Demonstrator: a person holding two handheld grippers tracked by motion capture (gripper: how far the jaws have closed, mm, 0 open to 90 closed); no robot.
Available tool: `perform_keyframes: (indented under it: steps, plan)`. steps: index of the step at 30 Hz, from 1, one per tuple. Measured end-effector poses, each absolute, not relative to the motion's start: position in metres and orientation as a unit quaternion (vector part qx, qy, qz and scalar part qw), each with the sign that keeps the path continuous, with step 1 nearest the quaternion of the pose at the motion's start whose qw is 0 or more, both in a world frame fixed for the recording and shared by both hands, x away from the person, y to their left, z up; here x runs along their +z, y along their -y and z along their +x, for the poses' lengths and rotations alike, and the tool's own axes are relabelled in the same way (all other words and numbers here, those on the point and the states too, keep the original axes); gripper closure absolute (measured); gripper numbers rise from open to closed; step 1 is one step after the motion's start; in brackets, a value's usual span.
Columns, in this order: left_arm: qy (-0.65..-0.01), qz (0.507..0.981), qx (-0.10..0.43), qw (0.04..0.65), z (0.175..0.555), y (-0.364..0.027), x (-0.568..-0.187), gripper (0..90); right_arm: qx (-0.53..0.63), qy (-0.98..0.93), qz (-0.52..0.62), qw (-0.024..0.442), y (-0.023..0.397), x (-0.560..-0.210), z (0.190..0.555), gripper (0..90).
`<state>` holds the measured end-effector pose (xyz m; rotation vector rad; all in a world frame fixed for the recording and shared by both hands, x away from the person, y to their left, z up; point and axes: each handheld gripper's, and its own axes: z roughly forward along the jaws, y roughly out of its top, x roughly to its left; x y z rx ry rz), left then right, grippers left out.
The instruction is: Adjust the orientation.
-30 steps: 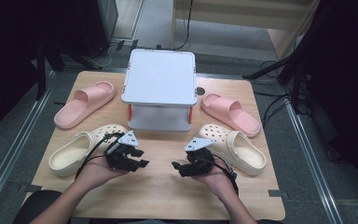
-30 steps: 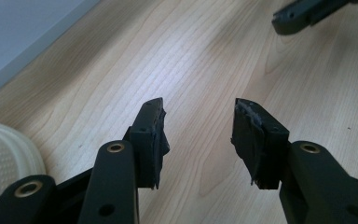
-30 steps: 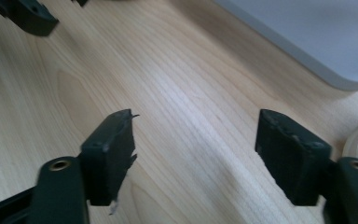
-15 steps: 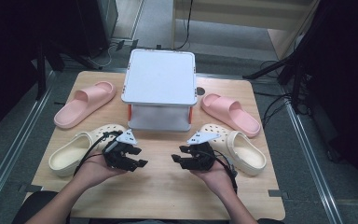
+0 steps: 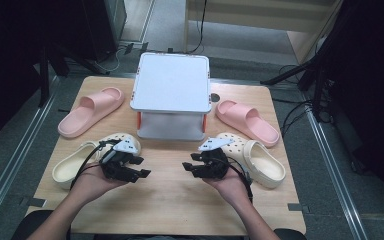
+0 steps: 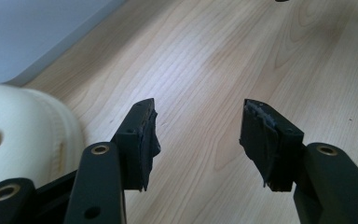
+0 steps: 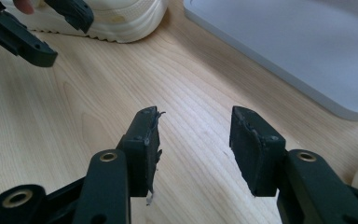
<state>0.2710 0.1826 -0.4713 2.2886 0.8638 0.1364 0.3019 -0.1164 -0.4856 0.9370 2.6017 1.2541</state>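
Two cream clogs lie on the wooden table (image 5: 170, 200), one at the left (image 5: 75, 162) and one at the right (image 5: 260, 160). Behind them lie two pink slides, one left (image 5: 90, 110) and one right (image 5: 247, 120). My left gripper (image 5: 142, 167) and right gripper (image 5: 190, 162) face each other low over the table's front middle. Both are open over bare wood, and both have just closed a little with nothing between the jaws. The left gripper (image 6: 200, 112) has the left clog (image 6: 23, 135) beside it. The right gripper (image 7: 193, 116) looks toward that clog (image 7: 121, 18).
A white two-level rack (image 5: 172, 82) stands at the back middle between the slides; its base (image 7: 307, 46) is close to the right gripper. The left gripper's jaws (image 7: 42, 28) show in the right gripper view. Dark floor, cables and stands surround the table.
Both hands stay almost in place at the front of the table. The right gripper's jaws stand a little narrower than a second ago, the left's a little wider.
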Motion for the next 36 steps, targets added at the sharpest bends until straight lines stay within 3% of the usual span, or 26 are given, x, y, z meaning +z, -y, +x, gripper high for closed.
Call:
perform_keyframes:
  steps: [14, 36]
  plan:
    - [-0.384, 0.854, 0.057, 0.347, 0.254, -0.218, -0.458, 47.1, 0.404, -0.867, 0.291, 0.036, 0.101, -0.483, 0.315, 53.4]
    - [-0.454, 0.819, 0.107, 0.334, 0.232, -0.288, -0.441, 49.0, 0.407, -0.871, 0.273, 0.02, 0.087, -0.483, 0.322, 53.4]
